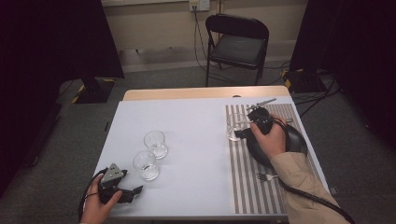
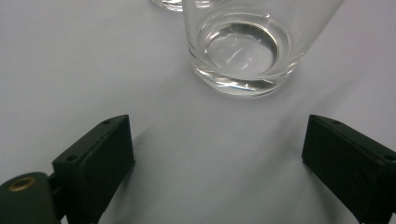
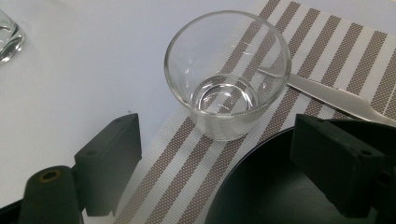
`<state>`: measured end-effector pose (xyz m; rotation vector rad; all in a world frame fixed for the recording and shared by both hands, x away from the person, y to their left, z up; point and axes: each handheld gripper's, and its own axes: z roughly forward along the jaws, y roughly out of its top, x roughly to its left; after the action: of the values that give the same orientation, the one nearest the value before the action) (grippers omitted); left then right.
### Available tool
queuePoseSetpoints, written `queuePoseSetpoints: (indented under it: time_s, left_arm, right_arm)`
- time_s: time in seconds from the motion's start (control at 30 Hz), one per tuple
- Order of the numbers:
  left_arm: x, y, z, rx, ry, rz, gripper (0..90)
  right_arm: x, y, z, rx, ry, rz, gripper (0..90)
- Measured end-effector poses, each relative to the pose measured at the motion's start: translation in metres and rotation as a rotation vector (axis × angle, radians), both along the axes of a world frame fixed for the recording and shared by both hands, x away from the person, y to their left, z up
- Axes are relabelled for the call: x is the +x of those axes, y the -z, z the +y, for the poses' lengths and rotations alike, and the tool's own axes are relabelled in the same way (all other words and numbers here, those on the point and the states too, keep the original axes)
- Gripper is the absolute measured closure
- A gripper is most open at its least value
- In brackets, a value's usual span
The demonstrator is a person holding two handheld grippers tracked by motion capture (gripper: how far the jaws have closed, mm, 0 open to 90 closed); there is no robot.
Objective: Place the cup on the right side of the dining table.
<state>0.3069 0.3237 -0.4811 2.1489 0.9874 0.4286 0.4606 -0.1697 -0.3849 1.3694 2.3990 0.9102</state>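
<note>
Glass (image 3: 228,74) stands upright on the striped mat (image 3: 187,163), at 12 o'clock beyond the spread, empty right gripper (image 3: 215,172); a knife (image 3: 336,98) passes partly behind it. Left gripper (image 2: 219,163), jaws spread, faces another tumbler (image 2: 247,42), its rim cut off.

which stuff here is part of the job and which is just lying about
In the job: the glass on the striped placemat, before the open right hand-held gripper; the near glass before the open left hand-held gripper; the second clear glass.

Lying about: black plate, fork, knife, folding chair.

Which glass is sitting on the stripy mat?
The glass by the right gripper; it stands on the striped mat, while the other two stand on the plain white tabletop.
</note>
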Motion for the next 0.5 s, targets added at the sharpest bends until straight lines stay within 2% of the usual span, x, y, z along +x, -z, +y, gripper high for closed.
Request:
queuePoseSetpoints:
  time_s: [0.5]
  left_arm:
    - [0.0000,0.0000,0.0000,-0.001,0.000,0.000,8.1]
  right_arm:
    - [-0.0051,0.0028,0.0064,0.001,-0.027,0.014,15.7]
